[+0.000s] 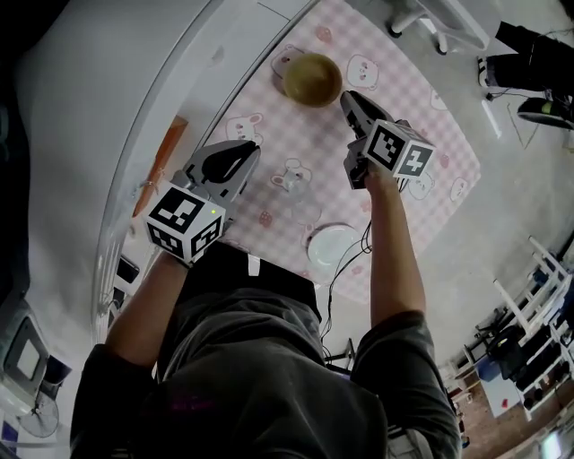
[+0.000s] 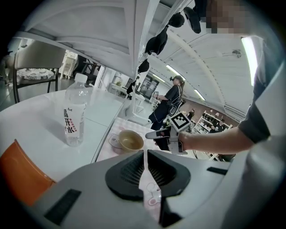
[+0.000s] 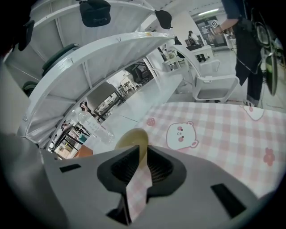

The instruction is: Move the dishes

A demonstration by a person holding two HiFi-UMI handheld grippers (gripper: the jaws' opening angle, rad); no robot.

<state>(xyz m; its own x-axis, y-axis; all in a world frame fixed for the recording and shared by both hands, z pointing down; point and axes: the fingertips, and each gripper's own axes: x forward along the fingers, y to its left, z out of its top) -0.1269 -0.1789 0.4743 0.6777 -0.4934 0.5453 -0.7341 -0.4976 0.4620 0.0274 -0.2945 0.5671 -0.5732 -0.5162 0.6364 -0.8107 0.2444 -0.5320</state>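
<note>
A yellow-brown bowl (image 1: 312,79) stands upright at the far end of the pink checked tablecloth (image 1: 404,206). My right gripper (image 1: 348,99) points at it from just to its right, jaws together and holding nothing. The bowl (image 3: 132,137) shows just past the right gripper (image 3: 143,150) in its own view. A white plate (image 1: 332,244) lies at the cloth's near edge. My left gripper (image 1: 247,161) hovers over the cloth's left edge, shut and empty. Over the left gripper (image 2: 145,154) in its own view I see the bowl (image 2: 130,140) and the right gripper (image 2: 156,134).
A white round table (image 1: 134,81) adjoins the cloth on the left, with a water bottle (image 2: 74,117) and an orange object (image 1: 166,152) on it. A white chair (image 1: 430,22) stands beyond the far end. A person (image 2: 172,100) stands in the background.
</note>
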